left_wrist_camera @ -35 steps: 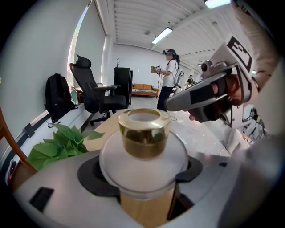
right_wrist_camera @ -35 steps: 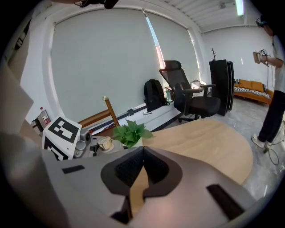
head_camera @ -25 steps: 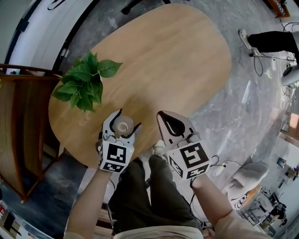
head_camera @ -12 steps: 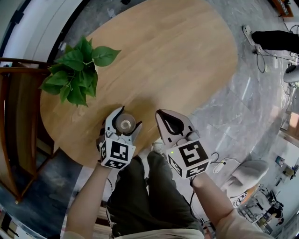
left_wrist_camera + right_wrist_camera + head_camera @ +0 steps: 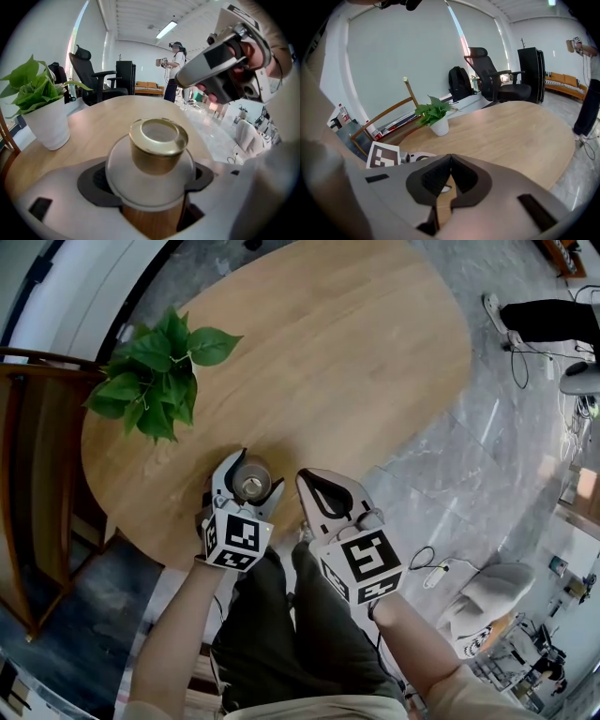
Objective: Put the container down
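Right gripper (image 5: 307, 480) drawn nearer, gold-capped frosted container (image 5: 158, 140) clasped by left gripper (image 5: 251, 475)

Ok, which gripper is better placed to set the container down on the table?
Left. The left gripper holds the container between its jaws, over the table's near edge. The right gripper is shut on nothing.

I see bright, even daylight coming from the window (image 5: 417, 56), with a ceiling strip light (image 5: 166, 29) adding some. Shadows on the table (image 5: 356, 362) are soft. Both gripper views bend hard and go black at the rims. Up close, the container (image 5: 158, 145) looks slightly blurred.
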The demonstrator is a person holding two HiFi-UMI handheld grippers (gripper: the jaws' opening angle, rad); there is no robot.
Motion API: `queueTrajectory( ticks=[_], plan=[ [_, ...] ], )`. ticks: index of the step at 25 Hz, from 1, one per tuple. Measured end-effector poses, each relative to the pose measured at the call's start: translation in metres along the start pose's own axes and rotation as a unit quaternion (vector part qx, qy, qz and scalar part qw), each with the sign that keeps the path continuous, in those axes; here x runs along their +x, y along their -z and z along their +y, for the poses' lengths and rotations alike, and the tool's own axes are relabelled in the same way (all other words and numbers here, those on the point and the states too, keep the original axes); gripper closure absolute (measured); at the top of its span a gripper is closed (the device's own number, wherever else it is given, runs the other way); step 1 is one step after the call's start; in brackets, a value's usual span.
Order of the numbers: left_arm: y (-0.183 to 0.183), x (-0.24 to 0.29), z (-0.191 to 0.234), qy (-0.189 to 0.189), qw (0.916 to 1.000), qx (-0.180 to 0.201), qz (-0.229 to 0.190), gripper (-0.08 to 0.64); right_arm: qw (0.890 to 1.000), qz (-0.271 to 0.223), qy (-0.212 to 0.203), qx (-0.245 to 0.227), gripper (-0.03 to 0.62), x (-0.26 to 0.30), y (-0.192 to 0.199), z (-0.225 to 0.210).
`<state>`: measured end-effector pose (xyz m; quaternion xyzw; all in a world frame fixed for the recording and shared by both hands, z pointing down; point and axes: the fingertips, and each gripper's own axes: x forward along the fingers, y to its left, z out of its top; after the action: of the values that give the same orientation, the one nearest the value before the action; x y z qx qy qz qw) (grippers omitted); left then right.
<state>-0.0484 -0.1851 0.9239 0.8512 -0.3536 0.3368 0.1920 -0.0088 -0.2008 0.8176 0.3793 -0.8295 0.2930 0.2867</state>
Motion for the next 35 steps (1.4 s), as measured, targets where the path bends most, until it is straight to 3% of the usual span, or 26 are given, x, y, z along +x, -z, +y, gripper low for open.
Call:
queueTrajectory(
  ticks=[4, 8, 11, 17, 26, 35],
  plan=[
    [-0.004, -0.012, -0.002, -0.004, 0.9999, -0.010, 0.012, 0.209, 1.000, -0.001, -0.001, -0.006, 0.596, -0.017, -0.009, 0.008],
    [-0.018, -0.042, -0.001, -0.019, 0.9984, -0.053, 0.002, 0.209, 1.000, -0.011, 0.005, -0.013, 0.595, -0.042, -0.030, 0.012],
    [-0.032, -0.067, -0.003, -0.020, 0.9977, -0.064, 0.002, 0.209, 1.000, -0.024, 0.009, -0.014, 0.596, -0.064, -0.050, 0.016],
    [-0.102, -0.136, 0.005, -0.023, 0.9950, -0.089, -0.038, 0.209, 0.998, -0.055, 0.012, -0.024, 0.595, -0.120, -0.098, 0.029],
    [-0.229, -0.244, -0.010, -0.030, 0.9924, -0.048, -0.109, 0.210, 0.992, -0.115, 0.015, -0.054, 0.595, -0.218, -0.186, 0.055],
    [-0.327, -0.351, -0.044, -0.038, 0.9849, 0.000, -0.169, 0.235, 0.976, -0.197, 0.017, -0.095, 0.597, -0.321, -0.272, 0.091]
  ],
)
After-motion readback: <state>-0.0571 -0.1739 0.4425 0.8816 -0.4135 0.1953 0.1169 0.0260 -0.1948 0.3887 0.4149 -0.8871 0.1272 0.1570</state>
